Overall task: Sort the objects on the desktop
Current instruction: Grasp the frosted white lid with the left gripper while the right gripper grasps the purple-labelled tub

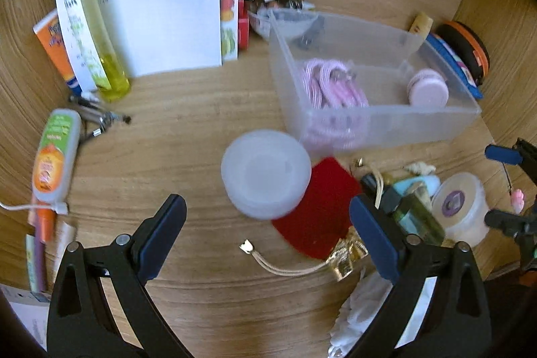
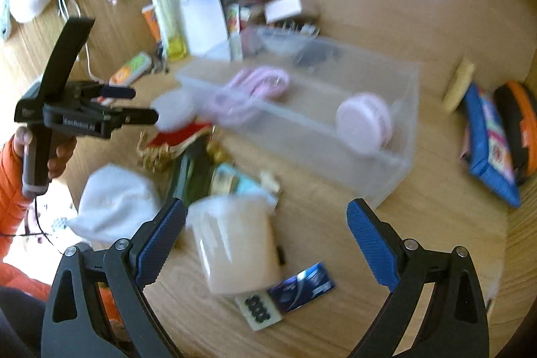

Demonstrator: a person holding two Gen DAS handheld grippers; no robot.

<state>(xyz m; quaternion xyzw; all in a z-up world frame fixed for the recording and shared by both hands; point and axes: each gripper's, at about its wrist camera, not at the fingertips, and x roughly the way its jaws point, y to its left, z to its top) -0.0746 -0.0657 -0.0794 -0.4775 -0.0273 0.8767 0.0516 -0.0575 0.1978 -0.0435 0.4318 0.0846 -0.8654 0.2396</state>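
A clear plastic bin sits on the wooden desk and holds a pink coiled cable and a pink round case. A frosted round container lies in front of the bin, partly on a red pouch. My left gripper is open just short of the round container. My right gripper is open over a blurred clear tub.
White papers, a yellow-green bottle, an orange tube and a green-orange tube lie at the left. Small boxes stand behind. A blue pouch and an orange-black case lie right of the bin. White cloth.
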